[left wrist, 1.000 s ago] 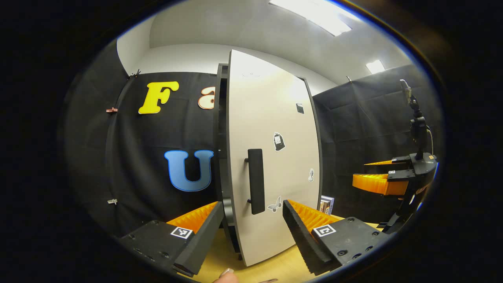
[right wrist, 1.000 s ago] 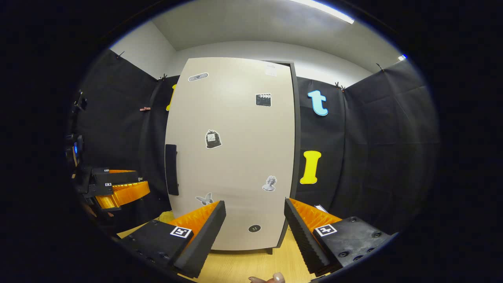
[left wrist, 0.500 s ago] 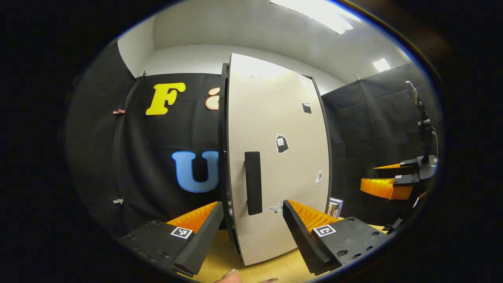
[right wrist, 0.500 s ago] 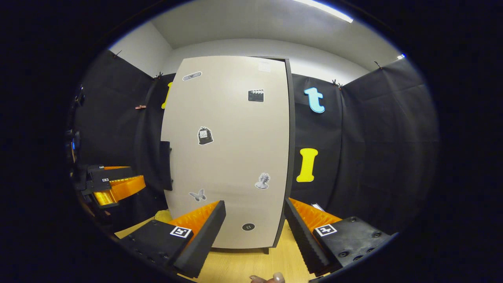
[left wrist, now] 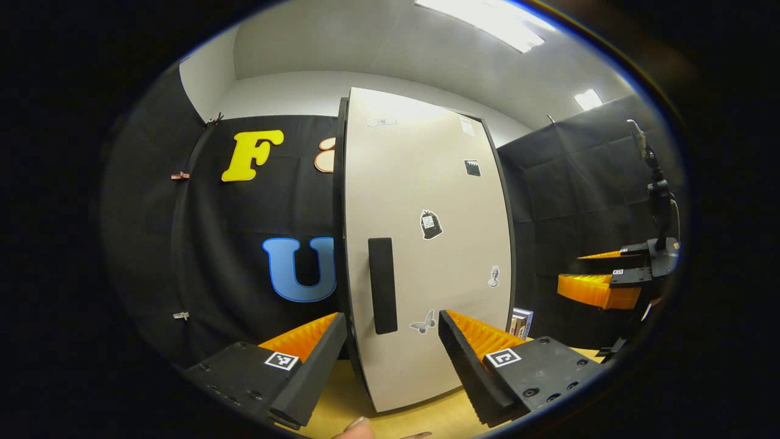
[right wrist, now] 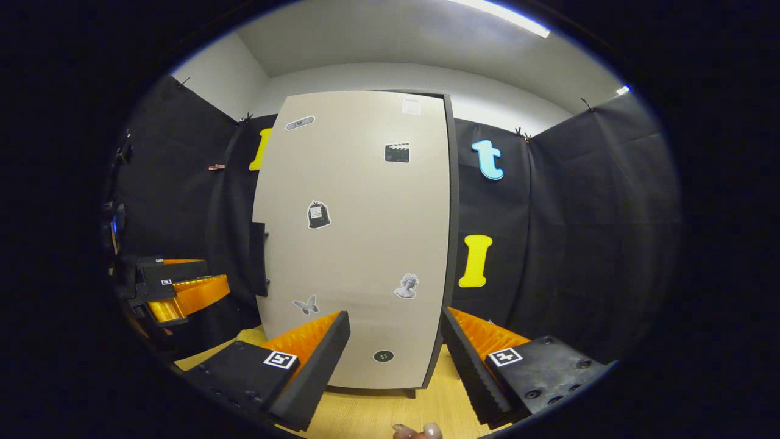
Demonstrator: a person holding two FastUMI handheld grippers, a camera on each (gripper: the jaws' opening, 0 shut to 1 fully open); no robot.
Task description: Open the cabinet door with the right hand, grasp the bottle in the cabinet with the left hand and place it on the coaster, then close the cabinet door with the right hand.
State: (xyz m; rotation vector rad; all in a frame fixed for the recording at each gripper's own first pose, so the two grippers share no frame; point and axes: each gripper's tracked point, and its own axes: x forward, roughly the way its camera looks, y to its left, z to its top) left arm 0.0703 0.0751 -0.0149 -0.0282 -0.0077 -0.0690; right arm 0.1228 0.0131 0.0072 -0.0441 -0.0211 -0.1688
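Note:
A tall beige cabinet door (left wrist: 426, 244) with a black handle (left wrist: 382, 285) stands right in front of my left gripper (left wrist: 390, 320), which is open and holds nothing. The door lies close against the dark cabinet body (left wrist: 340, 244) and hides what is inside. In the right gripper view the same door (right wrist: 359, 244) faces me, its handle (right wrist: 259, 259) on its left edge. My right gripper (right wrist: 395, 317) is open, empty and a short way off the door's lower part. Each gripper also appears farther off: the right gripper (left wrist: 600, 286) and the left gripper (right wrist: 177, 289).
The cabinet stands on a light wooden table (right wrist: 378, 414). A pale yellow thing (right wrist: 253, 335) lies on the table by the cabinet's lower left corner. A small box (left wrist: 521, 322) stands beside the cabinet's right side. Black cloth walls enclose the booth.
In the left gripper view the gap between door and cabinet body has narrowed as the door swung in. Both grippers stay open; the right one drifted slightly.

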